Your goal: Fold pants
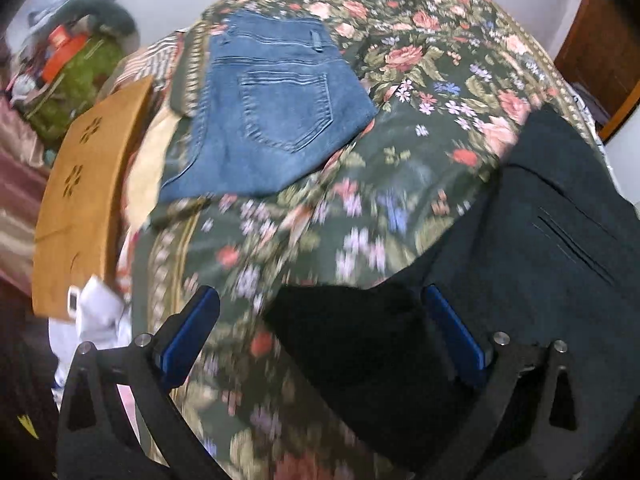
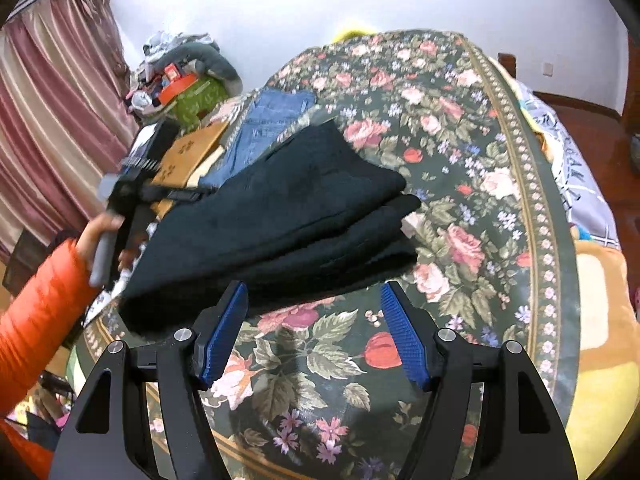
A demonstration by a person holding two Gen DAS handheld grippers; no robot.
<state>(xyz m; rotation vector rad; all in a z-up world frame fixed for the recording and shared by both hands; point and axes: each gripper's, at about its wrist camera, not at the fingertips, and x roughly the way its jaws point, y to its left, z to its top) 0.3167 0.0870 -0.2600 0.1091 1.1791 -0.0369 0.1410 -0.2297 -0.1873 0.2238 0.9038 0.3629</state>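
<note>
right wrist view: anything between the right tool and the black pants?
Nothing: only bare floral bedspread between the open right tool and the folded black pants, per the right wrist view.

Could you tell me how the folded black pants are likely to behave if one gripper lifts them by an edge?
The black pants would probably sag: soft stacked layers. The layers may slide apart, since their edges already sit uneven. Both the left gripper and right gripper are open.

Two pairs of pants lie on the floral bedspread (image 2: pixel 460 168): one black pair (image 2: pixel 280 216), folded into layers, and one blue denim pair (image 1: pixel 264 112), also folded; one tan wooden board (image 1: pixel 84 196) with cut-out flowers sits at the bed's edge; two grippers show, the left gripper (image 1: pixel 320 336) and the right gripper (image 2: pixel 314 332), each with two blue pads spread apart; one pink curtain (image 2: pixel 52 100) hangs at the wall.
</note>
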